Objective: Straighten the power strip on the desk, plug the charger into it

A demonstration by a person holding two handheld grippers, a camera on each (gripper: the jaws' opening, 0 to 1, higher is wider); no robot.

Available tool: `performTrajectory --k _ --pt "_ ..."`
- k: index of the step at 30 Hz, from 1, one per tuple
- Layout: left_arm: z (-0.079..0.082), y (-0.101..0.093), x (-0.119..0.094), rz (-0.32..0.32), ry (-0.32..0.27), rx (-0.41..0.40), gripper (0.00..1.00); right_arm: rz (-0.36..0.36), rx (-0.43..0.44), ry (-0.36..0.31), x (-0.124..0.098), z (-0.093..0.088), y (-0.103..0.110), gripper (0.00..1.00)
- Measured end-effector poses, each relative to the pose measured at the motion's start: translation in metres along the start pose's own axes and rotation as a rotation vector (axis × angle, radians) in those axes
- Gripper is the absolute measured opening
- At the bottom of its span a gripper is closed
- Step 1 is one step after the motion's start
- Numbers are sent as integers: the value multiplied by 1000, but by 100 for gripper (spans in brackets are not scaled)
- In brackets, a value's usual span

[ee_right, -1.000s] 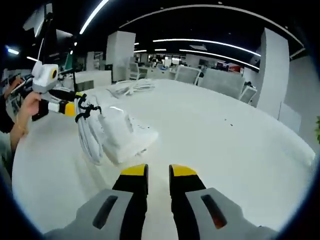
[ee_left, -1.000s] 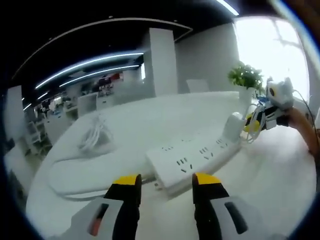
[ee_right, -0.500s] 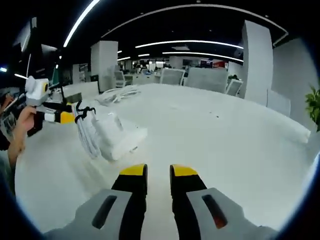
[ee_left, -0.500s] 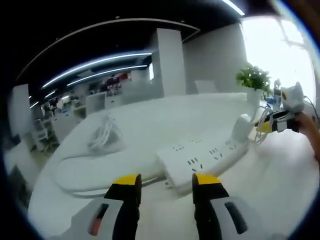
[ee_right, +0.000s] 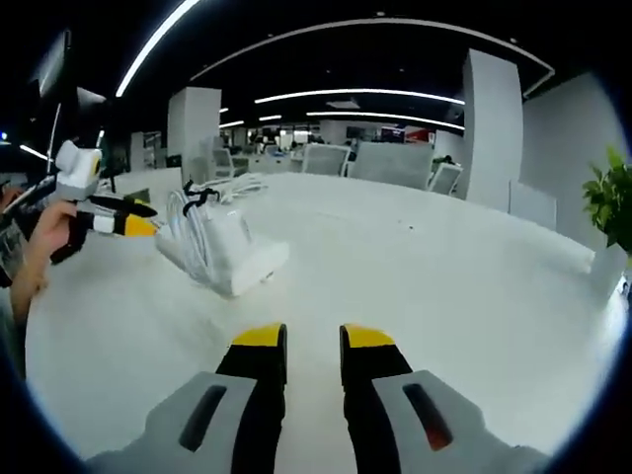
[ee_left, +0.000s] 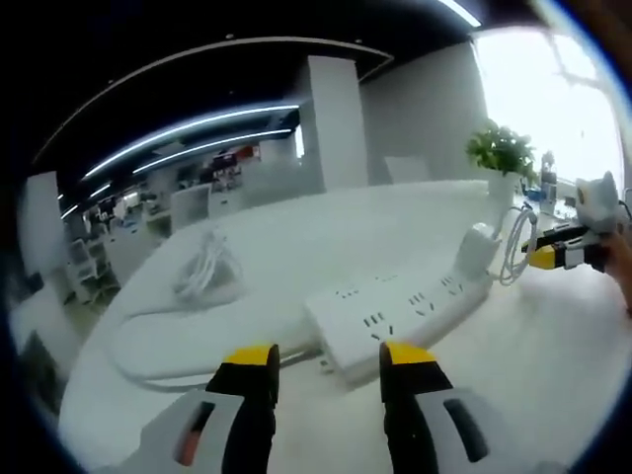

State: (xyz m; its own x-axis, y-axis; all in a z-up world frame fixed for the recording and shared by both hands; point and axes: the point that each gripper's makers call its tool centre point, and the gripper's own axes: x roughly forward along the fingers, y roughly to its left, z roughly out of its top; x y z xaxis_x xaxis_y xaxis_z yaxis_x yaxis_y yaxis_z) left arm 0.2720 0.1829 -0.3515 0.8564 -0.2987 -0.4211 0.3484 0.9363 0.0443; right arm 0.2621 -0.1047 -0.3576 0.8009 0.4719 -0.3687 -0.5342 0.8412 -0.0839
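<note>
We see the power strip (ee_left: 395, 311) flat on the counter (ee_left: 296, 247), charger (ee_left: 477, 249) touching its end; both tongs (ee_left: 329, 367) (ee_right: 312, 351) released.

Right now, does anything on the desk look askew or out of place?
The power strip lies at a slant on the desk, not square to its edge. Its cable curves loosely away behind it. A charger is plugged in at its far end, its bundled cord hanging over beside it. Nothing looks spilled or broken.
</note>
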Motion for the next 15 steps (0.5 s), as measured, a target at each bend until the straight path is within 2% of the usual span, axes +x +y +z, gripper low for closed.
performTrajectory --k 2,3,7,9,12,15 --pt "1 0 -1 2 -3 4 42 -12 -7 -15 -4 1 1 20" --pt "3 1 -5 16 -17 0 42 -54 -5 -51 -9 6 -2 20" --pt "7 0 -15 32 -39 20 42 -68 -28 -81 -24 11 8 20" --pt "3 -5 -23 27 -43 28 42 -70 -66 -81 -30 13 15 21" --pt "-1 -12 -34 8 -45 36 43 -49 -83 -86 -38 15 28 22" --pt "-1 -20 -48 -3 -66 55 45 -8 -55 -107 -47 17 43 22"
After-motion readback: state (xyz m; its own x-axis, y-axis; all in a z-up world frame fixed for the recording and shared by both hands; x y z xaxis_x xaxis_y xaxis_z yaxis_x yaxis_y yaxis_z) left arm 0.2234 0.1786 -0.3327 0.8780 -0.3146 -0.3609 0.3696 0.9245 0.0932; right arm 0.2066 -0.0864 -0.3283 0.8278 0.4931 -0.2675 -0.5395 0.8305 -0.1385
